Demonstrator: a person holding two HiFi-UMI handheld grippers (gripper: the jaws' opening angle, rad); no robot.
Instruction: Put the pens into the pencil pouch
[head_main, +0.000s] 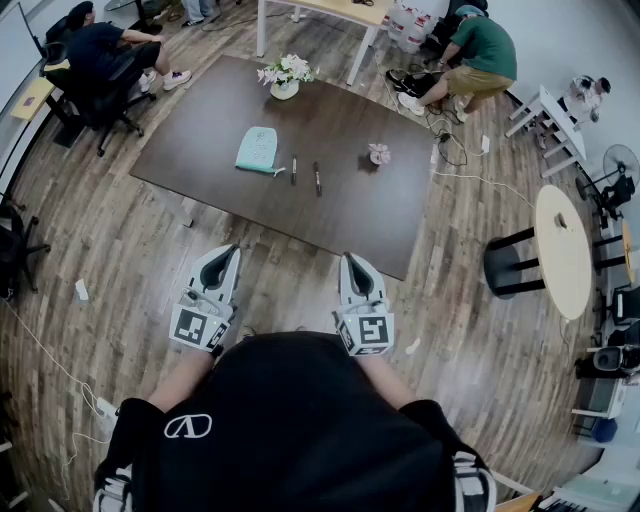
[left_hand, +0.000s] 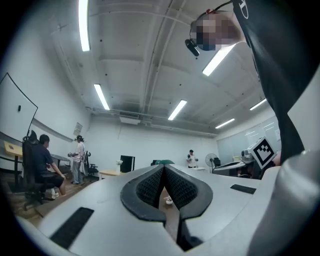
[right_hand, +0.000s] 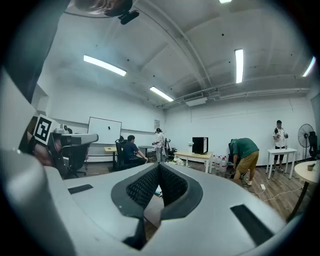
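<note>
A teal pencil pouch (head_main: 258, 148) lies flat on the dark brown table (head_main: 200, 150). Two dark pens (head_main: 293, 170) (head_main: 317, 179) lie side by side just right of it, and a pale pen (head_main: 270, 170) rests at the pouch's near edge. My left gripper (head_main: 230, 249) and right gripper (head_main: 349, 257) hover level over the floor, short of the table's near edge and far from the pens. Both are shut with nothing in them. The left gripper view shows its fingertips (left_hand: 164, 167) closed together, and the right gripper view shows the same (right_hand: 159, 166).
A flower vase (head_main: 285, 76) stands at the table's far side and a small pink-white ornament (head_main: 379, 153) to the right. A seated person (head_main: 100, 50) is at far left, a bending person (head_main: 480, 50) at far right. A round table (head_main: 560, 250) and black stool (head_main: 510, 265) stand right.
</note>
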